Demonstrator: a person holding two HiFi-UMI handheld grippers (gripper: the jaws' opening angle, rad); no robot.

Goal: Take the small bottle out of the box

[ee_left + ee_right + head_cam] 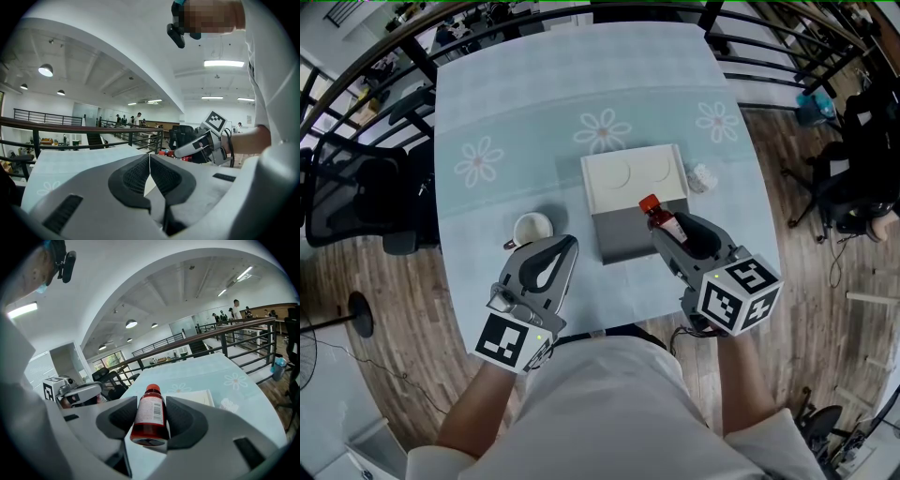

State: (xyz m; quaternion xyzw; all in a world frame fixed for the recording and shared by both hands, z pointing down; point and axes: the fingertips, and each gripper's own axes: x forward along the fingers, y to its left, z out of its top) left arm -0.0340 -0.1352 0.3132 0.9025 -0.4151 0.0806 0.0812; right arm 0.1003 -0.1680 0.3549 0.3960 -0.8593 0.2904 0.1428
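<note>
My right gripper [667, 228] is shut on the small red bottle [661, 219], which has a red cap and a white label. It holds the bottle above the box's near right corner. In the right gripper view the small red bottle [150, 416] lies lengthwise between the two pads of the right gripper [151, 420], cap pointing away. The white box [636, 178] lies open on the table, its grey lid part [623, 234] toward me. My left gripper [555, 255] is shut with nothing in it, hovering near the table's front edge; in its own view the left gripper [149, 177] has its pads touching.
A small white cup [532, 229] stands left of the box, close to my left gripper. A crumpled white scrap [703, 177] lies right of the box. The table carries a pale blue cloth [534, 103] with flower prints. A black chair [352, 192] stands at the left.
</note>
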